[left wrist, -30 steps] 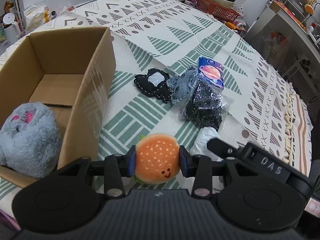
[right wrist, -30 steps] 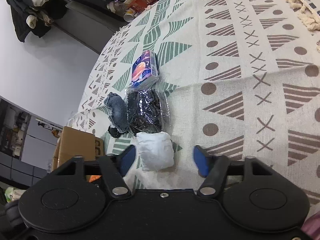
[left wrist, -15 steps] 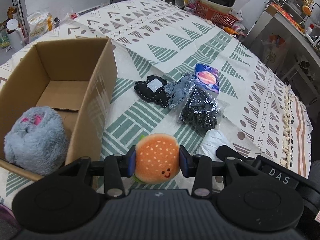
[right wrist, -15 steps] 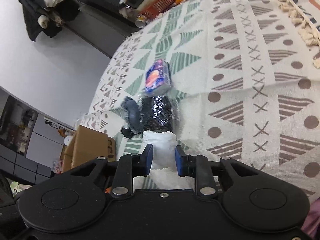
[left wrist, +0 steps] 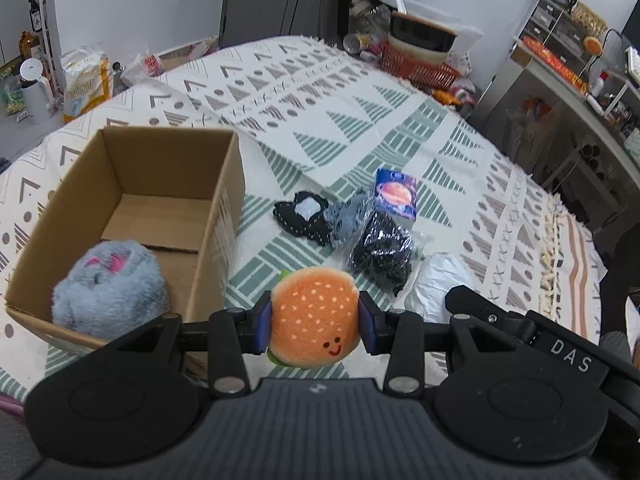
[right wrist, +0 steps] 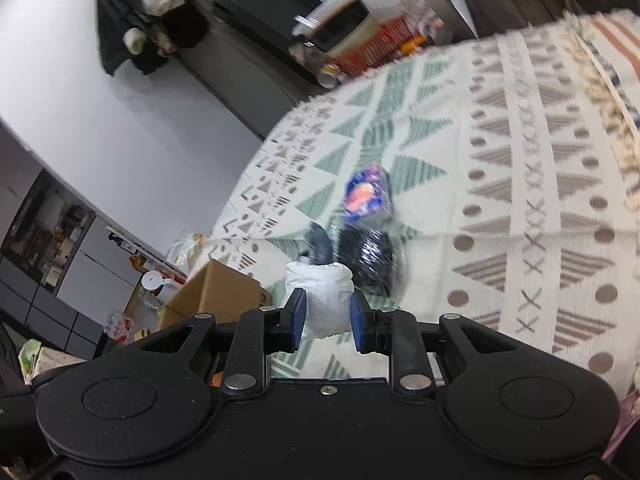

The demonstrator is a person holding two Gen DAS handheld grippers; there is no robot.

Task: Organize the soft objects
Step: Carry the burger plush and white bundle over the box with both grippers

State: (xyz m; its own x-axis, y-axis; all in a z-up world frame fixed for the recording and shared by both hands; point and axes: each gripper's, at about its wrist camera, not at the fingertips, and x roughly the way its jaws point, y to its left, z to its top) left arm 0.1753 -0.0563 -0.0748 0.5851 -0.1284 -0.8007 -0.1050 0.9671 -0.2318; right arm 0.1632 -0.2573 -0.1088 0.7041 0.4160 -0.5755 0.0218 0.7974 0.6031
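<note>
Orange plush burger (left wrist: 314, 316) sits clamped between the left gripper (left wrist: 315, 320) jaws. A white soft bundle (right wrist: 320, 296) is pinched between the right gripper (right wrist: 326, 320) jaws; such squashy fabric could slip free.

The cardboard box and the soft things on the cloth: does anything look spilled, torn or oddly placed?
Nothing stands out. The cardboard box sits upright and intact with a grey plush inside; the other soft items lie in a loose cluster on the patterned cloth, none visibly torn or spilled.
</note>
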